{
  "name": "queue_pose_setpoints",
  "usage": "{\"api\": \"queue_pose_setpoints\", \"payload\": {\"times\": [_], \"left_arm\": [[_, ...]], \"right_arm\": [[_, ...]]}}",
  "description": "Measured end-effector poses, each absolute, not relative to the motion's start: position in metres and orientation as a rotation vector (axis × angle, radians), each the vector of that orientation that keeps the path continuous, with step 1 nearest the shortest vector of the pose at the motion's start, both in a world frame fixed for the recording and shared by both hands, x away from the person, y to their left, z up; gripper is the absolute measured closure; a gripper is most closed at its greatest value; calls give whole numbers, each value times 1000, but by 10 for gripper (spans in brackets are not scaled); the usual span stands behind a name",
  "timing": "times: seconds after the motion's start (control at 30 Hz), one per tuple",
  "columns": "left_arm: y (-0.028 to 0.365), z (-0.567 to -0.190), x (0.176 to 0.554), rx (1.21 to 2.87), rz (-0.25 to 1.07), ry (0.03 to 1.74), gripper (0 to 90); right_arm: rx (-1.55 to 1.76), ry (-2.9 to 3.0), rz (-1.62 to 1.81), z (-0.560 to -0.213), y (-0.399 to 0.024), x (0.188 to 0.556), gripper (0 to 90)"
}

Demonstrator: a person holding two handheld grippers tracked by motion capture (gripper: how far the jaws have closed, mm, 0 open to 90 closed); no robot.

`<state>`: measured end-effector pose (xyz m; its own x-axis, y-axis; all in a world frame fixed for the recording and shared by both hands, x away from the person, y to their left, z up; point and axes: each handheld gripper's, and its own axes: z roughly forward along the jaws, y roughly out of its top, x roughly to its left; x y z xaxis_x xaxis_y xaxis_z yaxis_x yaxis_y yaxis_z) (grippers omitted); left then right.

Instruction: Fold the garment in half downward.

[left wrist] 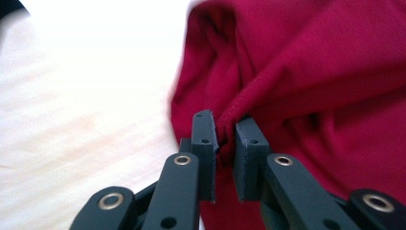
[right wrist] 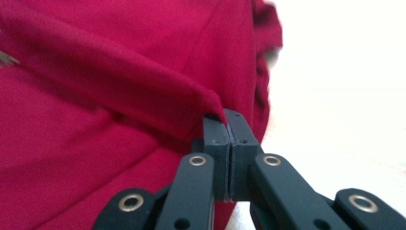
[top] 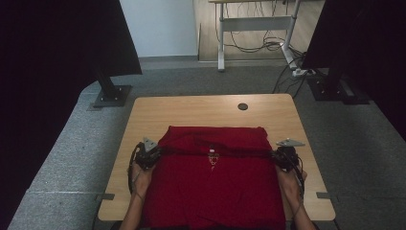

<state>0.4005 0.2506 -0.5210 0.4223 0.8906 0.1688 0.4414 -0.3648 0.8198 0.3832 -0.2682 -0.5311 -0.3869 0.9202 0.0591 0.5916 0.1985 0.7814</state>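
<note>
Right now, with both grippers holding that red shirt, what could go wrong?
1. The left gripper pinches only a thin bit of the red shirt's hem, so the cloth may slip out.
2. The right gripper also clamps just a corner tip; an uneven pull could skew the fold.
3. The shirt's near edge hangs over the table edge and might drag the shirt off.

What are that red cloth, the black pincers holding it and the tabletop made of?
The red cloth looks like soft matte knit fabric, probably cotton: it drapes in folds and has a stitched hem. The left gripper and right gripper look like matte dark plastic with metal rivets at the joints; the exact material is unclear. The table looks like pale wood or wood-look laminate, smooth with faint grain.
</note>
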Motion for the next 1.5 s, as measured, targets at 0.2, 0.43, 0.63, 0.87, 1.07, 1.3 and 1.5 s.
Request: {"api": "queue_pose_setpoints", "payload": {"times": [0.2, 0.43, 0.63, 0.87, 1.07, 1.3, 1.5], "left_arm": [[256, -501, 381, 1954, 830, 1066, 804], [262, -518, 331, 2033, 661, 1044, 774], [258, -543, 320, 2158, 627, 1063, 759], [255, -545, 333, 2123, 623, 1082, 749], [250, -548, 363, 2060, 596, 1130, 749], [235, -550, 407, 2014, 647, 1190, 754], [227, -550, 414, 2022, 721, 1193, 805]], "right_arm": [[1342, 2034, 1092, -507, -271, 355, 887], [1377, 2098, 1162, -505, -277, 312, 886], [1492, 2265, 1104, -548, -274, 293, 884], [1458, 2245, 1064, -548, -270, 307, 885], [1456, 2207, 1015, -547, -268, 338, 884], [1494, 2135, 974, -547, -267, 388, 883], [1507, 2116, 944, -546, -266, 404, 882]]}}
